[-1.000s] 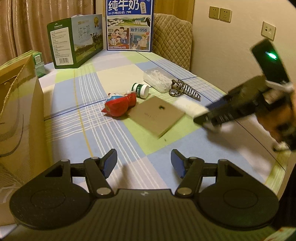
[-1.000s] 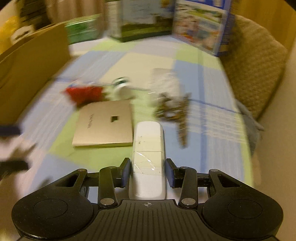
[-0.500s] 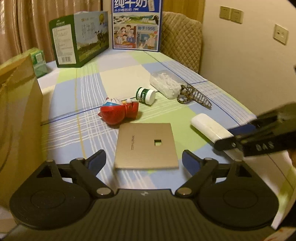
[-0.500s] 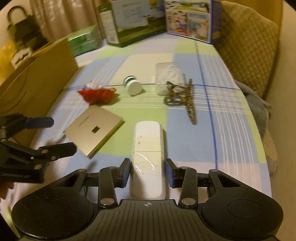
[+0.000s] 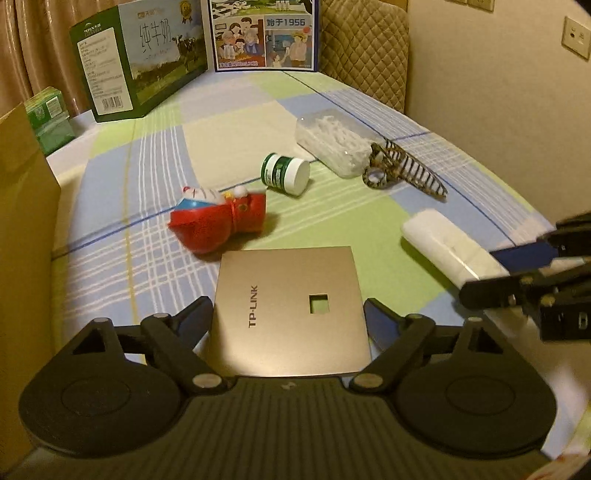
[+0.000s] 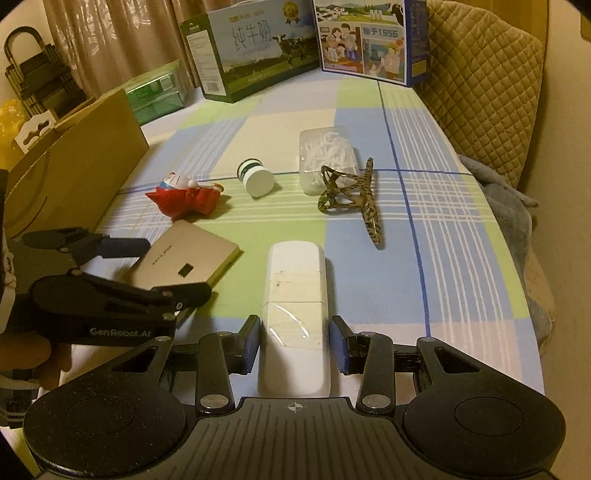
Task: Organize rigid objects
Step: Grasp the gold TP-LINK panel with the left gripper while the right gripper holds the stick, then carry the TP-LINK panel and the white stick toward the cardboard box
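Note:
A flat gold TP-LINK panel [image 5: 288, 295] [image 6: 184, 258] lies on the checked tablecloth. My left gripper [image 5: 288, 317] [image 6: 171, 267] straddles its near end; its jaws are wide and closing, and the pads do not press on the panel. My right gripper [image 6: 295, 339] [image 5: 491, 273] is shut on a white oblong device [image 6: 295, 288] [image 5: 443, 243] that rests lengthwise on the cloth. Beyond lie a red toy figure [image 5: 218, 221] [image 6: 181, 195], a green-and-white jar [image 5: 284, 173] on its side, a clear box of white picks [image 5: 332, 144] and a leopard-print hair clip [image 5: 402, 170].
A brown cardboard bag [image 5: 22, 221] [image 6: 81, 162] stands along the left. Two milk cartons [image 5: 140, 59] [image 5: 262, 33] and a green pack [image 5: 48, 118] line the back. A quilted chair back [image 5: 365, 48] and the wall close the right side.
My left gripper has come forward and down over the gold panel, with its jaws opened wider around it. The right gripper swung in and then held still with the white device in it.

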Action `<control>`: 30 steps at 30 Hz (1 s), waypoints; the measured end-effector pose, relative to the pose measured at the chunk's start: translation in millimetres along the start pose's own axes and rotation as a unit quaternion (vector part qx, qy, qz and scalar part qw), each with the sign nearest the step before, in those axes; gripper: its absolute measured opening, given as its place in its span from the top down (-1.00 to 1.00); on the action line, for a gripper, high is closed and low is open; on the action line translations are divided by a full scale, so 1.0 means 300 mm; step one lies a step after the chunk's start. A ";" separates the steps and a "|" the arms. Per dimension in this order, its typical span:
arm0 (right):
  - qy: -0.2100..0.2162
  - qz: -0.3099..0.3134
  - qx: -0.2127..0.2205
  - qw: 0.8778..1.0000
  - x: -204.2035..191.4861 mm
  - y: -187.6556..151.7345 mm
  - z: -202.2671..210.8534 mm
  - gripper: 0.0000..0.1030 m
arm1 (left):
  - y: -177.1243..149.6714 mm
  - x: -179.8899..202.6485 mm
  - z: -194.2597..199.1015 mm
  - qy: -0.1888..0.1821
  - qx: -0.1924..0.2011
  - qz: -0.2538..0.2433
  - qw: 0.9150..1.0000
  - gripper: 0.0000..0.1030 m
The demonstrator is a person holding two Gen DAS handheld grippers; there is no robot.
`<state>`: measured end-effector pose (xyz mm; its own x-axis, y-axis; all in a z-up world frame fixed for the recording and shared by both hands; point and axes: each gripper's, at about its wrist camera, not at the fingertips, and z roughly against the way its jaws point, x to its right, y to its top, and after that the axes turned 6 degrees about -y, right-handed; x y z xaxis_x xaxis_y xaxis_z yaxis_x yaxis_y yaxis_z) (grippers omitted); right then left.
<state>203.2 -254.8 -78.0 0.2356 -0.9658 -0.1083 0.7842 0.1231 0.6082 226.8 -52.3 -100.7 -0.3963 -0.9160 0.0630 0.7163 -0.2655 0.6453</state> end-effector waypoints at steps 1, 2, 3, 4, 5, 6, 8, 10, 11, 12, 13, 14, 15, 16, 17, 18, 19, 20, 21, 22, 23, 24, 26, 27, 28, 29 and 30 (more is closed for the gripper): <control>0.000 0.001 0.002 1.000 -0.004 -0.001 0.004 0.28 | -0.011 0.001 0.011 -0.001 -0.002 0.000 1.000 -0.66; 0.001 0.001 0.003 1.000 -0.008 -0.002 0.007 0.28 | -0.025 0.004 0.026 -0.001 -0.004 0.001 1.000 -0.66; 0.001 0.003 0.005 1.000 -0.015 -0.005 0.013 0.28 | -0.040 0.009 0.043 0.001 -0.007 0.001 1.000 -0.66; 0.002 0.004 0.007 1.000 -0.022 -0.008 0.019 0.28 | -0.063 0.013 0.066 0.000 -0.008 0.004 1.000 -0.66; 0.003 0.004 0.009 1.000 -0.031 -0.014 0.028 0.28 | -0.082 0.015 0.087 0.000 -0.007 0.007 1.000 -0.66; 0.005 0.004 0.011 1.000 -0.040 -0.020 0.035 0.28 | -0.104 0.019 0.109 0.003 -0.006 0.010 1.000 -0.66; 0.011 0.004 0.012 1.000 -0.057 -0.030 0.047 0.28 | -0.146 0.028 0.143 0.010 -0.008 0.010 1.000 -0.66; 0.016 0.004 0.012 1.000 -0.077 -0.038 0.057 0.28 | -0.177 0.034 0.172 0.021 -0.005 0.015 1.000 -0.66; 0.019 0.006 0.014 1.000 -0.089 -0.040 0.062 0.28 | -0.188 0.034 0.186 0.023 -0.003 0.017 1.000 -0.66; 0.020 0.007 0.015 1.000 -0.096 -0.041 0.066 0.28 | -0.194 0.037 0.194 0.026 0.000 0.015 1.000 -0.66; 0.021 0.007 0.016 1.000 -0.102 -0.042 0.068 0.28 | -0.203 0.044 0.202 0.031 0.004 0.007 0.999 -0.66; 0.022 0.008 0.016 1.000 -0.106 -0.043 0.068 0.28 | -0.210 0.051 0.204 0.035 0.006 -0.002 0.999 -0.67; 0.023 0.008 0.015 1.000 -0.108 -0.043 0.066 0.28 | -0.215 0.055 0.202 0.037 0.005 -0.006 0.999 -0.67; 0.023 0.009 0.015 1.000 -0.109 -0.043 0.064 0.28 | -0.217 0.052 0.203 0.034 0.009 -0.004 0.999 -0.67; 0.022 0.008 0.014 1.000 -0.108 -0.042 0.062 0.28 | -0.216 0.048 0.201 0.030 0.008 -0.001 1.000 -0.67; 0.022 0.007 0.013 1.000 -0.106 -0.042 0.060 0.28 | -0.216 0.043 0.198 0.027 0.008 0.002 1.000 -0.68; 0.022 0.006 0.012 1.000 -0.105 -0.041 0.057 0.28 | -0.213 0.037 0.194 0.025 0.008 0.004 1.000 -0.69; 0.022 0.005 0.012 1.000 -0.103 -0.041 0.057 0.28 | -0.210 0.033 0.190 0.024 0.008 0.007 1.000 -0.69; 0.022 0.005 0.012 1.000 -0.102 -0.040 0.056 0.28 | -0.208 0.030 0.186 0.022 0.008 0.008 1.000 -0.70; 0.023 0.005 0.011 1.000 -0.102 -0.039 0.055 0.28 | -0.206 0.028 0.183 0.020 0.009 0.010 1.000 -0.70; 0.023 0.004 0.011 1.000 -0.102 -0.039 0.056 0.28 | -0.206 0.025 0.181 0.018 0.010 0.014 1.000 -0.70; 0.024 0.004 0.011 1.000 -0.103 -0.038 0.056 0.28 | -0.207 0.021 0.178 0.014 0.010 0.019 1.000 -0.70; 0.025 0.004 0.012 1.000 -0.108 -0.034 0.056 0.28 | -0.207 0.011 0.177 0.005 0.010 0.029 1.000 -0.68; 0.025 0.004 0.013 1.000 -0.110 -0.032 0.058 0.28 | -0.206 0.012 0.178 0.005 0.010 0.026 1.000 -0.67; 0.025 0.003 0.016 1.000 -0.113 -0.028 0.060 0.28 | -0.204 0.016 0.180 0.008 0.011 0.024 1.000 -0.66; 0.025 0.003 0.018 1.000 -0.116 -0.025 0.061 0.28 | -0.204 0.023 0.185 0.015 0.012 0.021 1.000 -0.65; 0.024 0.001 0.022 0.999 -0.120 -0.019 0.066 0.28 | -0.203 0.032 0.196 0.024 0.017 0.015 0.999 -0.65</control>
<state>178.8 -225.5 -62.0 0.2650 -0.9535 -0.1438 0.7576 0.1136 0.6428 145.6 -27.2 -94.6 -0.3471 -0.9366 0.0470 0.7066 -0.2282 0.6698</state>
